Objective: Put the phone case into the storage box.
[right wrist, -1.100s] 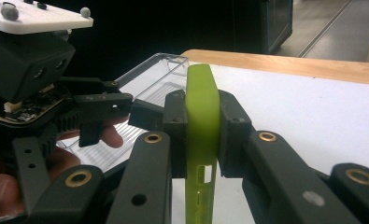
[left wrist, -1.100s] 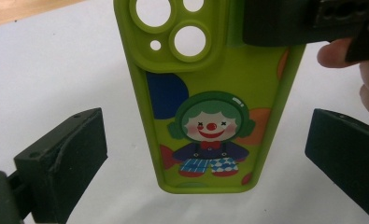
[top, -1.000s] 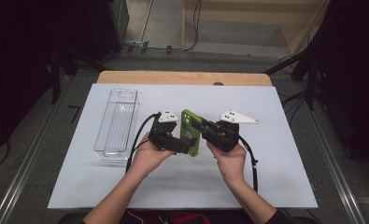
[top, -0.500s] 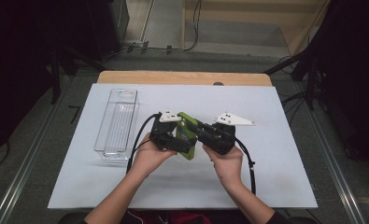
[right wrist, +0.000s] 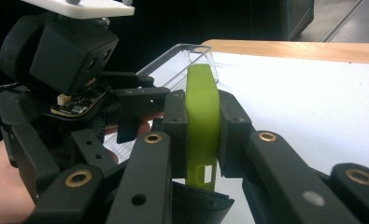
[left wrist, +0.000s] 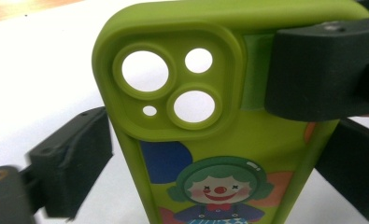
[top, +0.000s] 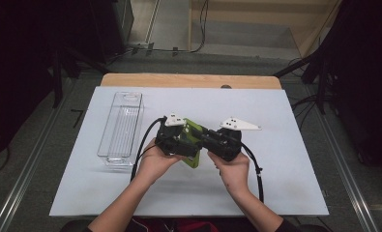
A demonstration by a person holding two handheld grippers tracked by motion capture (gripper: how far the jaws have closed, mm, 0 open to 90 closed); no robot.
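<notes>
Green phone case (top: 192, 141) held above the table (top: 285, 145) between both grippers.
Right gripper (right wrist: 202, 140) clamped on its edge; left gripper (top: 175, 141) jaws sit spread either side, grip unclear. Clear bin (top: 121, 126) at left, nothing inside.

A lab or recording bay: white-sheeted table (top: 285, 145) on metal floor rails (top: 29, 179), dark curtains at nine and three o'clock, cables (top: 179, 48) at twelve

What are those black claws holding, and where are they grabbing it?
The right gripper pinches a green phone case across its flat faces, at one edge. The left gripper's jaws sit beside the case; whether it grips cannot be told.
</notes>
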